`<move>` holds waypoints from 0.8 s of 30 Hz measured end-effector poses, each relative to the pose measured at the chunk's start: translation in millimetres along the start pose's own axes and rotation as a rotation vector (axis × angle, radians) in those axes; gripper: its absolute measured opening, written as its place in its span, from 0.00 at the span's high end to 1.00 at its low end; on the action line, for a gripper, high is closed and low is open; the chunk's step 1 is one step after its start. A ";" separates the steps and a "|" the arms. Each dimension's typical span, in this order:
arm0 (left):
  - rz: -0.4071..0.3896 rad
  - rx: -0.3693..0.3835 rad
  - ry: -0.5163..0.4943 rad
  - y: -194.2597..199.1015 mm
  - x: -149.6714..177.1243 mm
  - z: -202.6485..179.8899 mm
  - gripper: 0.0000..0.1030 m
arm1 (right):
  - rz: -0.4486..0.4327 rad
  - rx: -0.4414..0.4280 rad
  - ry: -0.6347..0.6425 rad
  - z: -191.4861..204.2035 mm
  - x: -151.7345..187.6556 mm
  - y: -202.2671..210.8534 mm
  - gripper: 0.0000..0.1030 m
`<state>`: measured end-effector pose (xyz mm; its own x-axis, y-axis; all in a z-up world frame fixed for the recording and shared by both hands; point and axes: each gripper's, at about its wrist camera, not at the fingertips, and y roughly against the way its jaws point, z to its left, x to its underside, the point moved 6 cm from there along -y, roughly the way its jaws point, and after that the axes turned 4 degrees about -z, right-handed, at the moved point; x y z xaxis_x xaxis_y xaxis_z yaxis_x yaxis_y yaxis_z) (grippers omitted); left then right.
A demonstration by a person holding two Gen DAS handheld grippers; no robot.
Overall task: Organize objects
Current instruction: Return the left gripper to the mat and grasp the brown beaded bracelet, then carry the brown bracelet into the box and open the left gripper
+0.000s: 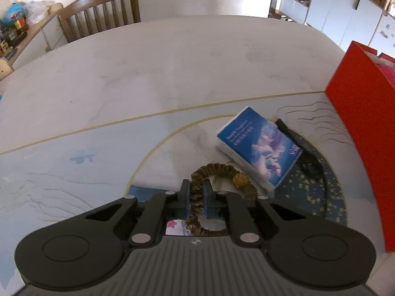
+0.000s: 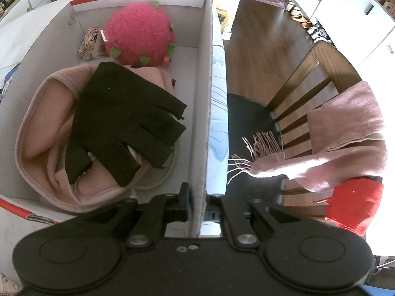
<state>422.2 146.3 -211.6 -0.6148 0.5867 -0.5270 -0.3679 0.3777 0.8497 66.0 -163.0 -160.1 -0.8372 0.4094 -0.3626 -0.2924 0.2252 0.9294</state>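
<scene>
My left gripper [image 1: 196, 185] is shut on a brown ruffled scrunchie [image 1: 222, 169] with a gold ornament, which lies on the patterned table mat. Just right of it lies a blue picture-covered box [image 1: 259, 145], partly on top of a dark strap-like item [image 1: 303, 148]. The red outer wall of the cardboard box [image 1: 363, 123] rises at the right. My right gripper [image 2: 198, 194] is shut on the box's right wall [image 2: 206, 98], one finger inside, one outside. Inside the box lie a black fingerless glove [image 2: 123, 123] on a pink fleece cloth [image 2: 37, 135], a pink plush ball [image 2: 139, 32] and a small striped toy [image 2: 90, 42].
A wooden chair [image 1: 98, 12] stands at the table's far side. Another chair [image 2: 308, 93] beside the box carries a pink fringed scarf [image 2: 345, 135] and a red cloth [image 2: 353, 207]. White cupboards [image 1: 345, 12] line the far wall.
</scene>
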 end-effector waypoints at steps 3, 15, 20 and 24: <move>-0.016 0.001 0.012 7.0 -2.7 -0.4 0.93 | -0.002 -0.003 0.000 -0.2 0.2 0.1 0.95; -0.119 0.096 0.160 73.6 -14.5 -7.7 0.93 | -0.027 -0.030 -0.024 -3.9 0.5 1.9 0.95; -0.146 0.143 0.182 99.7 -13.8 -23.7 0.93 | -0.039 -0.048 -0.025 -4.1 1.0 3.1 0.95; -0.166 0.183 0.158 121.8 -12.1 -46.7 0.93 | -0.046 -0.057 -0.014 -3.9 2.6 2.6 0.96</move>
<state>352.3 151.8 -101.0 -0.6627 0.3930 -0.6376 -0.3497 0.5905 0.7274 61.2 -164.8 -158.3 -0.8155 0.4124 -0.4061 -0.3571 0.1936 0.9138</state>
